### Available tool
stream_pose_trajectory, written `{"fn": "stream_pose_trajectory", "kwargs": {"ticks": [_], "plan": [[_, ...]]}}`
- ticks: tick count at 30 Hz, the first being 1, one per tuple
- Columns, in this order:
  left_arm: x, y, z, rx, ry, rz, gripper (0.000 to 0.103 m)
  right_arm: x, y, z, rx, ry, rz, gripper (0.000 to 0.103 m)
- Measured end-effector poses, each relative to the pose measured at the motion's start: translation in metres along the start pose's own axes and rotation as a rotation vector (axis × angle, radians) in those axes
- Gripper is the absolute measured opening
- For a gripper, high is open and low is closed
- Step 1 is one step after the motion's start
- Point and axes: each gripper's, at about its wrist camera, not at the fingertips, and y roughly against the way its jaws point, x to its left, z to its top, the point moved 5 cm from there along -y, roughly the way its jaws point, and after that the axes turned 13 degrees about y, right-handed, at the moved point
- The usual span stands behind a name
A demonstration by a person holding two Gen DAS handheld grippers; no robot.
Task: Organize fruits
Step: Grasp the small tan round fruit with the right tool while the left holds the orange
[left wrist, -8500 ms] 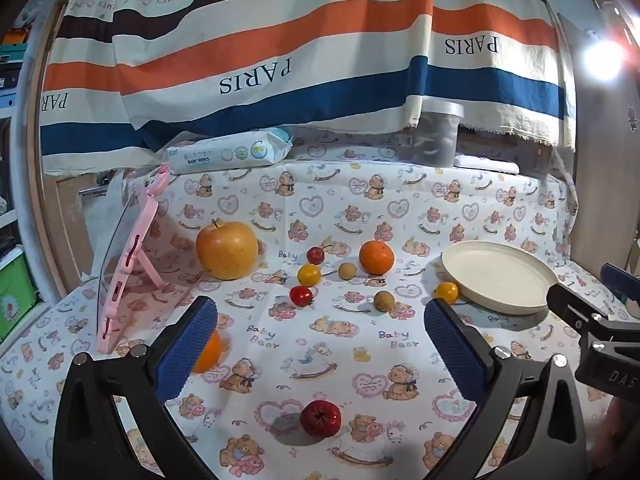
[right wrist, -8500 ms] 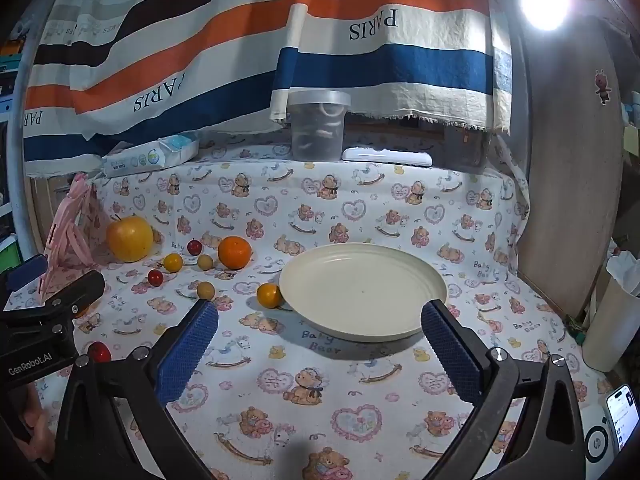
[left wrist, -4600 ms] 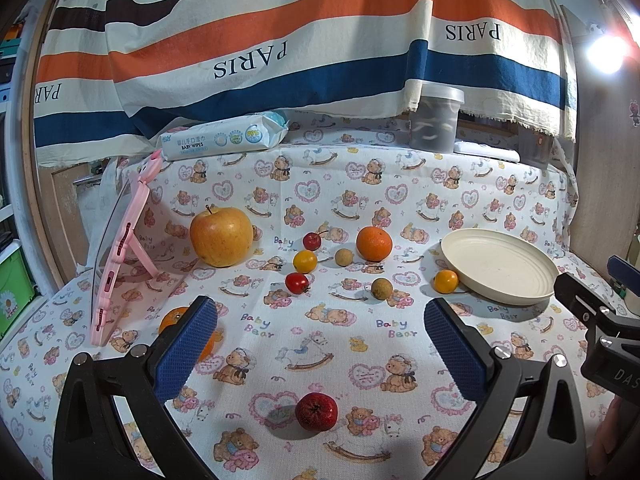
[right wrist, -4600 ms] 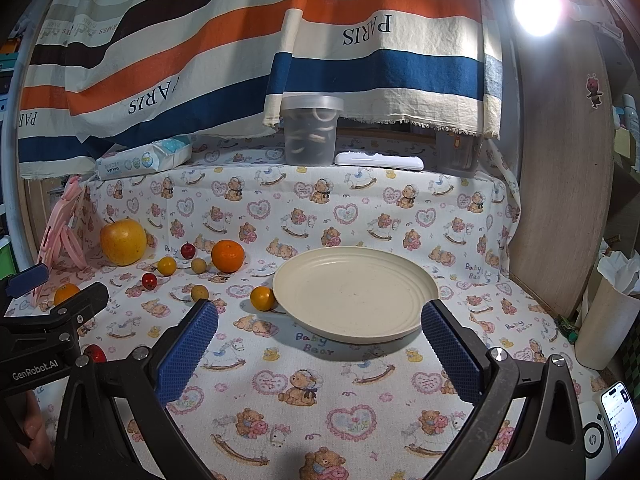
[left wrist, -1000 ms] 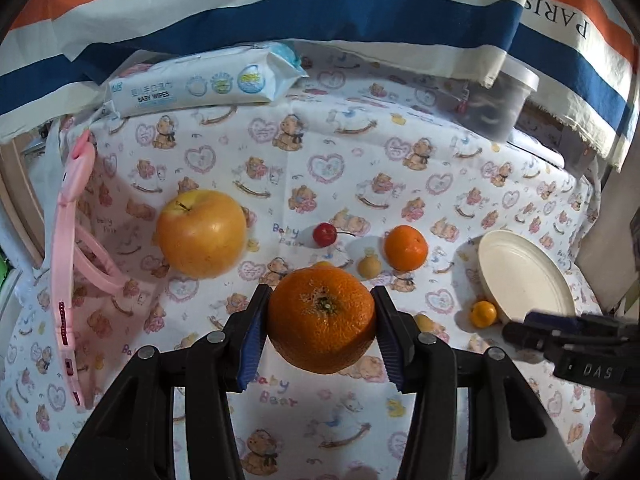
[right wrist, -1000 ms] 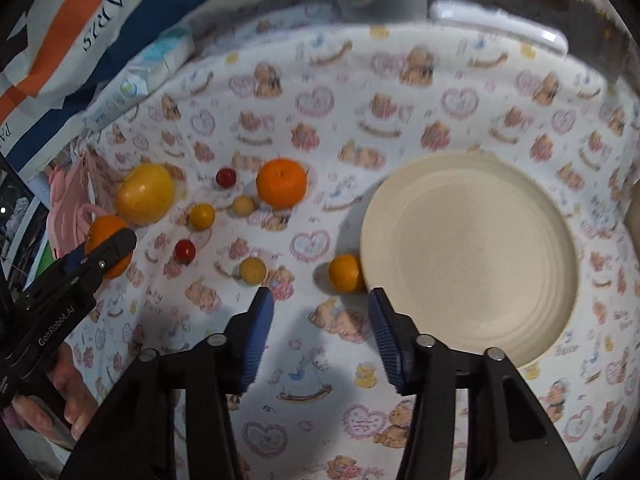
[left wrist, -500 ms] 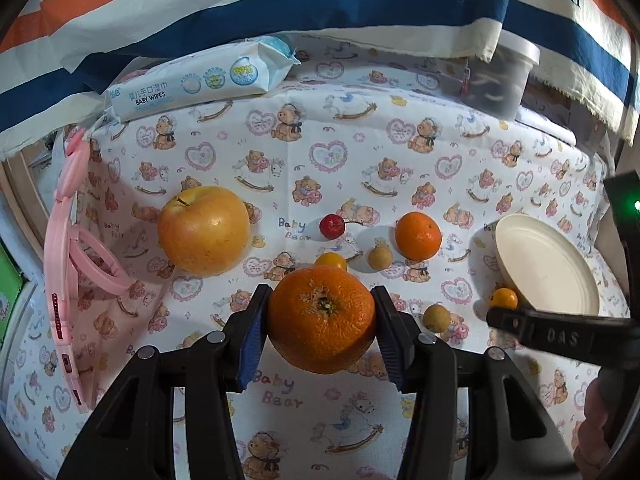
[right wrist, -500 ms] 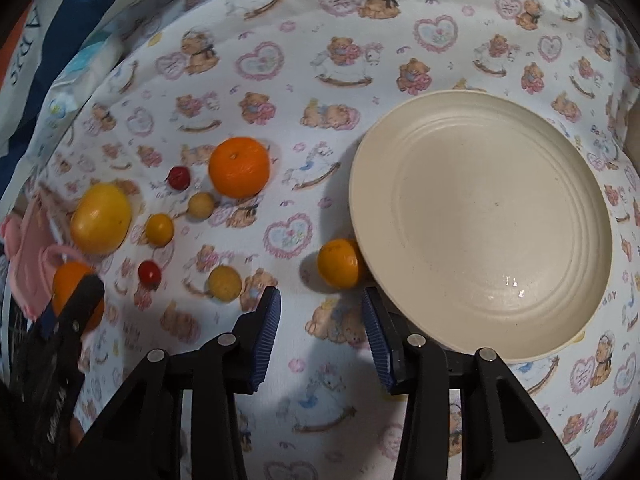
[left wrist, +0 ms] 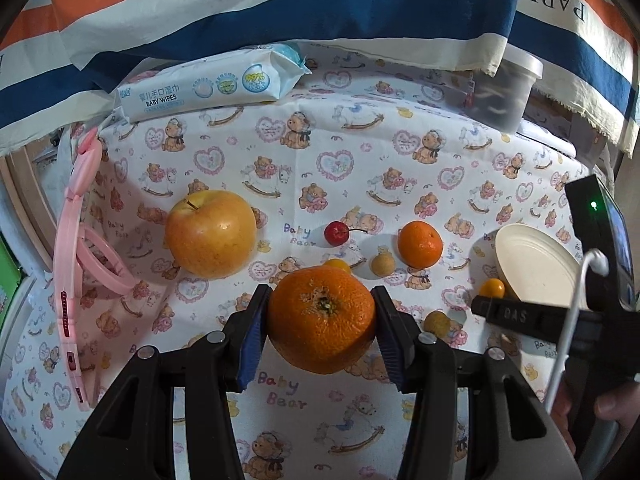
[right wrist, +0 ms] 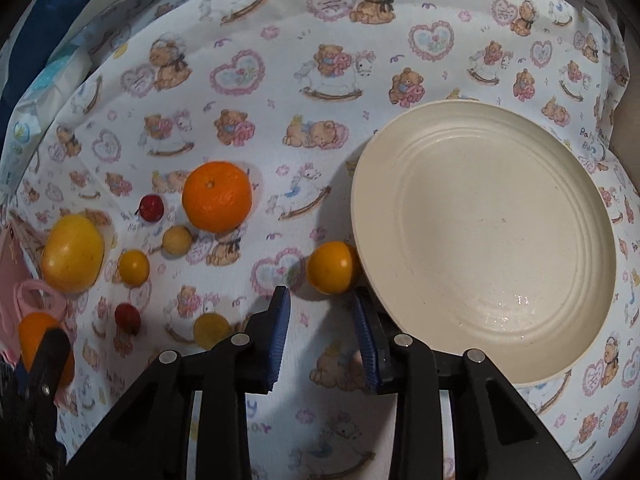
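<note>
My left gripper [left wrist: 320, 322] is shut on a large orange [left wrist: 322, 318] and holds it above the bear-print cloth. My right gripper [right wrist: 322, 320] is open, its jaws a little apart, just in front of a small yellow-orange fruit [right wrist: 332, 267] that lies against the left rim of the cream plate [right wrist: 484, 236]. The plate is empty. On the cloth lie a yellow apple [left wrist: 210, 232], a smaller orange [right wrist: 217, 196], a red cherry [left wrist: 335, 233] and several small yellow and red fruits [right wrist: 134, 267].
A pink tablet stand [left wrist: 76, 264] leans at the left. A baby wipes pack [left wrist: 208, 88] and a clear lidded tub [left wrist: 504, 96] stand at the back under a striped cloth. The right gripper's body [left wrist: 560, 316] shows in the left wrist view.
My left gripper has taken the large orange off the cloth and lifted it. My right gripper has narrowed and come down close to the small fruit by the plate.
</note>
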Motion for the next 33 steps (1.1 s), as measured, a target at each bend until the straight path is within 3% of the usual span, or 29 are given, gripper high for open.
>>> {"fn": "stream_pose_trajectory", "kwargs": {"ticks": [2,6,9,15,21,33], "plan": [[0.000,0.000,0.000,0.000,0.000,0.002,0.049,-0.002,-0.001,0.002,-0.001,-0.017,0.005,0.034],[0.000,0.000,0.001,-0.007,0.001,0.002,0.049,-0.004,-0.004,0.008,-0.010,-0.017,-0.010,0.023],[0.002,0.003,0.002,-0.021,0.002,0.006,0.049,0.000,-0.003,0.006,0.001,0.007,-0.007,0.023],[0.007,0.007,0.005,-0.027,0.025,-0.002,0.049,0.019,0.006,0.006,0.006,0.054,0.174,0.023],[0.011,0.008,0.008,-0.040,0.039,0.012,0.049,0.052,0.010,0.001,0.002,0.160,0.246,0.023],[0.024,0.005,0.011,-0.035,0.076,0.052,0.049,0.067,0.003,-0.007,0.010,0.219,0.218,0.023]]}}
